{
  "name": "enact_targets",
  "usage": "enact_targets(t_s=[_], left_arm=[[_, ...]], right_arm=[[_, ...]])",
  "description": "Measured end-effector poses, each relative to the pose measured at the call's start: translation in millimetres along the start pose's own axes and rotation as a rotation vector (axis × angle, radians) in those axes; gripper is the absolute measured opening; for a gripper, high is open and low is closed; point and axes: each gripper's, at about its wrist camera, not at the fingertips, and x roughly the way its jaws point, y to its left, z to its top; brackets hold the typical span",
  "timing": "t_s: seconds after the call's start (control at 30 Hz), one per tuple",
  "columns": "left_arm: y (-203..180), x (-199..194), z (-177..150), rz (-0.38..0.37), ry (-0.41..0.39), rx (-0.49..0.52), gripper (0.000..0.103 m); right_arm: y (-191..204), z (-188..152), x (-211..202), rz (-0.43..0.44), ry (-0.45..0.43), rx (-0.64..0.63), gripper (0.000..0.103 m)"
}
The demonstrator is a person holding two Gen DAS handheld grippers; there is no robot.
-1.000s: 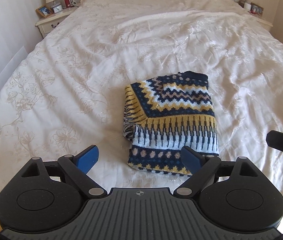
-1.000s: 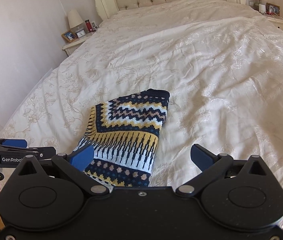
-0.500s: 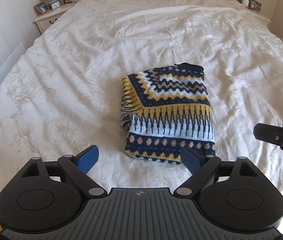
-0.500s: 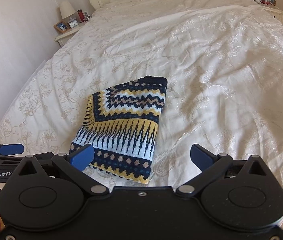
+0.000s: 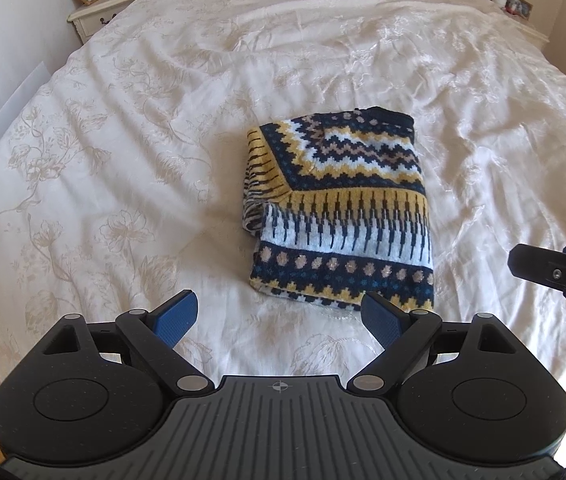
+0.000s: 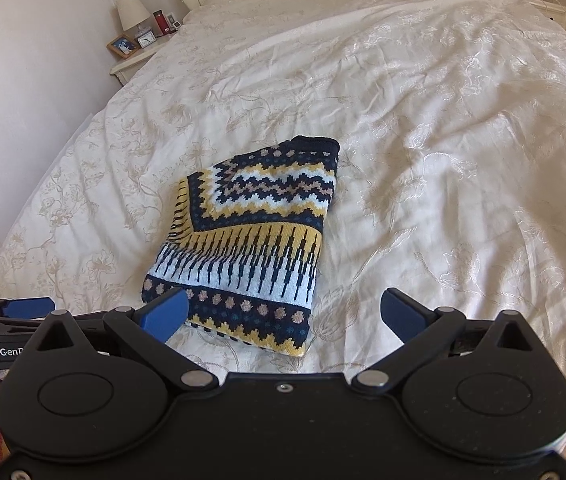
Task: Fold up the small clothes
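My left gripper hovers low over the cream floral-embroidered bedspread, its blue-padded fingers spread wide and pinching nothing. Just ahead of it, slightly toward its right finger, lies the folded knitted sweater in navy, yellow and white zigzag bands, a compact rectangle resting flat on the bedspread; its near hem sits just beyond my left gripper's fingertips without touching them.

I judge the sweater soft, thick and light: it should sag and unfold if lifted by one corner, yet the knit should give the pads good friction. The left side shows loose stacked layers bulging open, so a pinch there would need to catch every layer. The near hem corners, one per gripper, look like the surest holds for a further fold or for carrying the bundle.

My right gripper is likewise open and empty, level with the left and just beside it; in the left wrist view only its dark finger enters from the right edge. In the right wrist view the sweater lies ahead and to the left, its near hem just past my left-side pad. Both grippers point forward across the bed, tilted down toward the cloth.
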Motion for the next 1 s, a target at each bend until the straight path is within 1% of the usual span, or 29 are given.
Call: enact_targets(t_s=[0.5,1.0], left_arm=[[-1.0,4.0,-4.5,-0.013,0.032,-0.016,0.089],[1.7,4.4,-6.8,0.005,0.051,-0.047,0.089]], right_arm=[[4.5,-2.9,2.9,0.013,0.016,-0.005,0.102],[0.0,-0.6,2.1,0.03,0.023,0.002,0.102]])
